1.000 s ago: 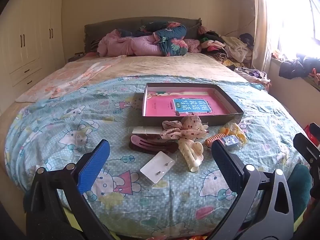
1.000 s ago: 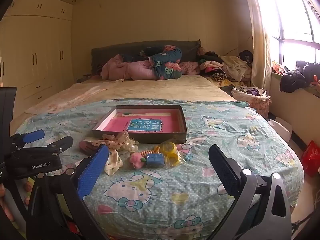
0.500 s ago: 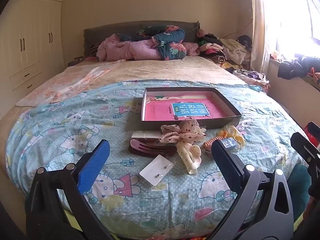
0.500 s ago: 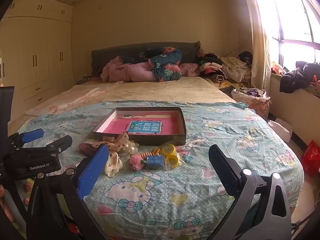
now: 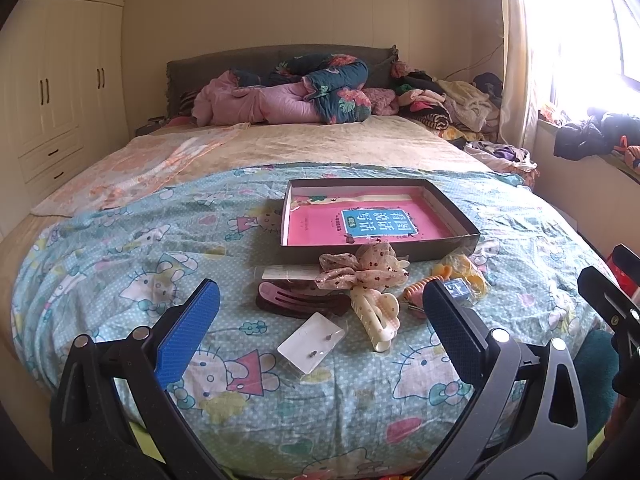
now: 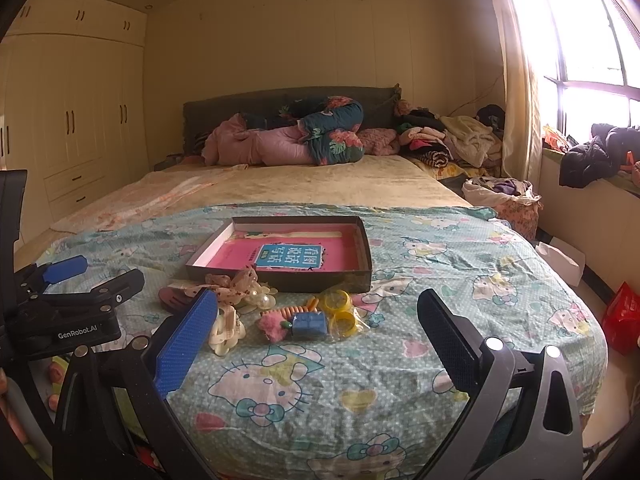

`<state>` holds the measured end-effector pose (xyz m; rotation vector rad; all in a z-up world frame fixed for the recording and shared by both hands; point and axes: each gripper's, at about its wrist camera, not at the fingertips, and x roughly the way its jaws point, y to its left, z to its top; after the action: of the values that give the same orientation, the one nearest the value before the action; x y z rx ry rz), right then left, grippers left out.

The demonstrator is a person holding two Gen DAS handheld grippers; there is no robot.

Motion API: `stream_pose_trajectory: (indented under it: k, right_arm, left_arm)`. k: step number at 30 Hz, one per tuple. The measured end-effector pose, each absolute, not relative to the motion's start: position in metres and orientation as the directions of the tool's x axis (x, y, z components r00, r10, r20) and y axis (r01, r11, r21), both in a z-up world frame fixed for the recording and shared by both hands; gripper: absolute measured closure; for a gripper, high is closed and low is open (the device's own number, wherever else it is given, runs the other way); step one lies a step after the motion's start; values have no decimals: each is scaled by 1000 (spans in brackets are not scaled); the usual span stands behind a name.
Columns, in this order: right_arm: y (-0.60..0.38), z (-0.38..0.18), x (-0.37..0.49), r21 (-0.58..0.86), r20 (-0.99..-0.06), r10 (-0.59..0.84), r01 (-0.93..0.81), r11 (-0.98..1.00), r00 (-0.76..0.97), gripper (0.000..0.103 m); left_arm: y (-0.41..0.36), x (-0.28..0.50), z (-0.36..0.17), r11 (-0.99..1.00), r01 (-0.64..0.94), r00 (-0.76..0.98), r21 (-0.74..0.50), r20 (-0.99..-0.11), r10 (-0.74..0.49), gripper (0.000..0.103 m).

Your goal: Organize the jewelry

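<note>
A shallow dark box (image 5: 460,226) with a pink book inside lies on the Hello Kitty quilt; it also shows in the right wrist view (image 6: 366,248). In front of it lie a white earring card (image 5: 310,342), a cream claw clip (image 5: 376,314), a dark pink hair clip (image 5: 296,300), a spotted bow scrunchie (image 5: 362,266), an orange coil tie (image 6: 290,312) and yellow rings in a bag (image 6: 340,312). My left gripper (image 5: 320,334) is open and empty, held above the near edge of the bed. My right gripper (image 6: 316,338) is open and empty to its right.
The quilt (image 5: 120,264) covers the near end of the bed. Pink and floral bedding (image 5: 288,96) and heaped clothes (image 5: 452,108) lie at the headboard. Wardrobes (image 5: 52,92) stand left, a window (image 6: 592,64) right. A red bag (image 6: 622,318) sits on the floor.
Both grippers have drawn back and risen slightly, so the bed and box look a little farther away. The jaws stay open and nothing on the quilt has moved.
</note>
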<state>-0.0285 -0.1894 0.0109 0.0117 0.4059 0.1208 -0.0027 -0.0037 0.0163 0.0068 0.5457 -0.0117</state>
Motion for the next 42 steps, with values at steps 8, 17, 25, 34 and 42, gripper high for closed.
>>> stream_pose_trajectory:
  k: [8, 17, 25, 34, 42]
  right_arm:
    - [-189, 11, -28, 33, -391, 119, -115, 993, 913, 6]
    - [-189, 10, -28, 33, -392, 118, -114, 993, 912, 6]
    - [-189, 10, -29, 34, -390, 119, -114, 993, 913, 6]
    - [-189, 9, -29, 35, -393, 119, -114, 993, 912, 6]
    - [-189, 8, -28, 35, -398, 125, -121, 992, 909, 6]
  left_arm:
    - [-5, -6, 16, 1000, 12, 856, 5, -517, -7, 10]
    - [-5, -7, 15, 1000, 11, 858, 6, -514, -7, 10]
    - [-5, -7, 16, 1000, 11, 858, 6, -514, -7, 10]
    - [-6, -5, 18, 1000, 15, 857, 3, -516, -11, 10]
    - [-7, -4, 19, 1000, 10, 857, 0, -516, -8, 10]
